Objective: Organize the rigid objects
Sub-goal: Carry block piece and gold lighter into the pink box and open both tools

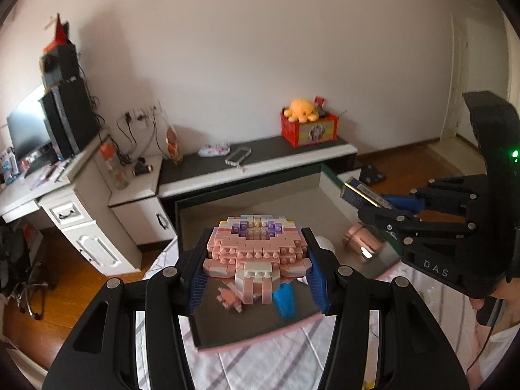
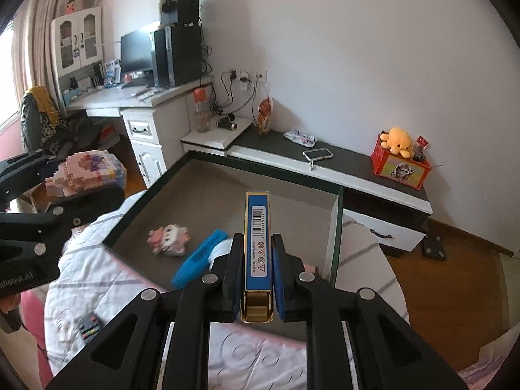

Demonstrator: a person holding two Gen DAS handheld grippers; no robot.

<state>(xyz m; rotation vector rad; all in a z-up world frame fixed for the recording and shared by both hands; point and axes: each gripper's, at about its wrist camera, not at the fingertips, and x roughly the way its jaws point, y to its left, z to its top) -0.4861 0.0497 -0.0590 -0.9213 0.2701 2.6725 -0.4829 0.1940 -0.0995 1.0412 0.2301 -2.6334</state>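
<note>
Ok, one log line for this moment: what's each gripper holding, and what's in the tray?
left gripper: shut on pink brick model | right gripper: shut on blue box | tray: small brick figure, blue case

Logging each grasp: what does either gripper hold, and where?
Left gripper: pink brick-built figure, clamped by its sides. Right gripper: blue-and-gold box, gripped near one end.

- Block figure (image 1: 256, 253): moulded plastic bricks, studded, pastel, soft sheen.
- Slim box (image 2: 258, 253): glossy blue printed card with shiny gold foil ends.
- Tray (image 2: 208, 191): matt grey lining that looks like felt or card, dark smooth rim.
- Metal cup (image 1: 364, 242): polished, coppery, mirror-bright, lying at the tray's right.
- Blue object (image 2: 200, 256): smooth plastic.
- Bedspread (image 2: 97, 279): soft cloth, white with a stitched pattern.
- Floor (image 1: 65, 279): glossy wood boards.
- Gripper pads (image 1: 317, 284): ribbed blue, rubber-like; the frames are matt black plastic.
</note>
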